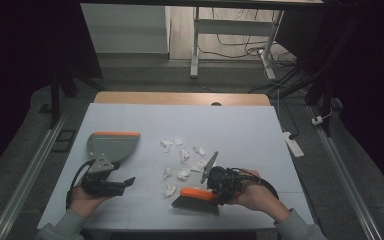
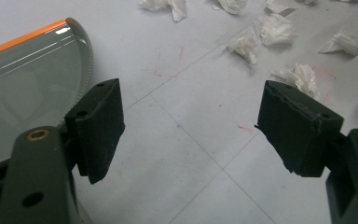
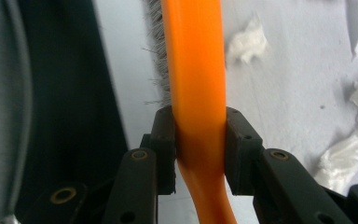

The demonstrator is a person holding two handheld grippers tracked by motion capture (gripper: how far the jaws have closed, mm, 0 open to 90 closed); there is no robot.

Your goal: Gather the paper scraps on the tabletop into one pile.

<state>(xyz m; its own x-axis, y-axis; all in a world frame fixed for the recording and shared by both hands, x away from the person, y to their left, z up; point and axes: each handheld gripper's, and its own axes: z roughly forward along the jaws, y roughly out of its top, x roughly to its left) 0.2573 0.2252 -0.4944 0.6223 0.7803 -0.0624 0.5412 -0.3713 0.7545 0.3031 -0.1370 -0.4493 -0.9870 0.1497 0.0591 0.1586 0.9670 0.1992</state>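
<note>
While the right gripper (image 1: pixel 219 186) sits clamped on the orange hand brush (image 1: pixel 196 199), both pads pressed against the handle in the right gripper view (image 3: pixel 199 135), the left gripper (image 1: pixel 122 184) hangs with its jaws wide apart and nothing between them, seen in the left gripper view (image 2: pixel 191 135).

Brush: long axis runs straight out from the right fingers, orange back up, grey bristles (image 1: pixel 192 205) down on the white table (image 1: pixel 240 130). In the high view the head lies to the left of the right fingers, near the table's front edge.

Scraps: crumpled white paper bits (image 1: pixel 184 173) scattered just beyond and to the left of the brush head, between the two grippers. Nearest bit (image 1: pixel 170 190) sits just beside the bristle tip, apart from it as far as I can tell.

Dustpan (image 1: pixel 111 146): grey with orange lip, lying flat just beyond the left fingers, its mouth turned towards the paper. In the left gripper view its rim (image 2: pixel 81 60) is just beside the left pad, not gripped.

Key relation: the paper lies between bristles and dustpan, so a sweep would likely go leftward from the right fingers towards the pan. Right hand is nearer to the scraps; left hand is nearer to the pan. Judgement: the pan probably needs holding or steadying by the left gripper first, otherwise it may slide when the bits get pushed in.
</note>
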